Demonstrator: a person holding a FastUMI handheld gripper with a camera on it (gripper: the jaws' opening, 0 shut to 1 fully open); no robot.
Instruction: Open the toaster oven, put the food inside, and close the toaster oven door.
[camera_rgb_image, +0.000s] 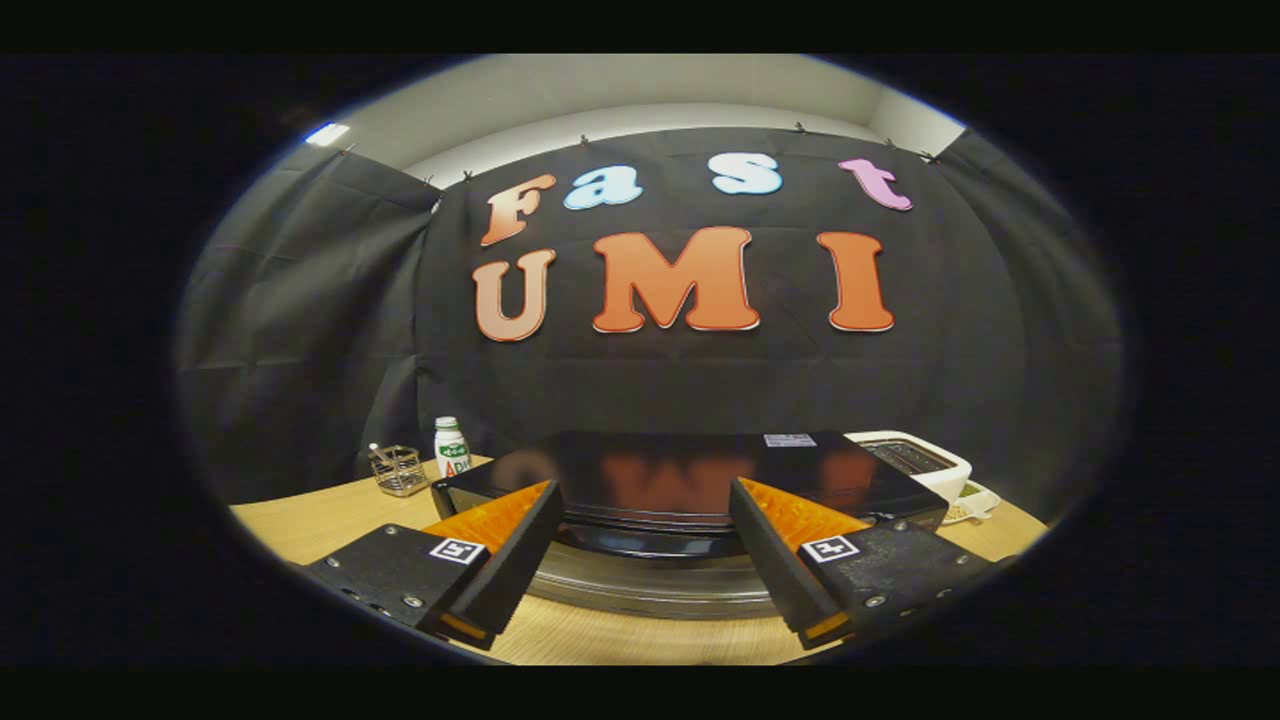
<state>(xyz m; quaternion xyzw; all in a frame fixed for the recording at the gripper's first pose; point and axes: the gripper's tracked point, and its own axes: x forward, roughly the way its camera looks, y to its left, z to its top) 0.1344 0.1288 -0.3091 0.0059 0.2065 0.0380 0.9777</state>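
The gripper (640, 520) hangs wide open, holding nothing, just before the shut toaster oven (690, 480). Opening is the step in hand; next its door handle (650, 540) must sit between the fingers.

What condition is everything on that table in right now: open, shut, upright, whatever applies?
Toaster oven: black, door looks shut, sitting just ahead of the fingers.
Gripper: fingers open, spread wide, holding nothing.
Bottle: upright, capped, beside the oven.
Wire basket: upright, something small sticking out of it.
White appliance: upright, slots facing up, beyond the oven.
Table: wooden, carrying it all.
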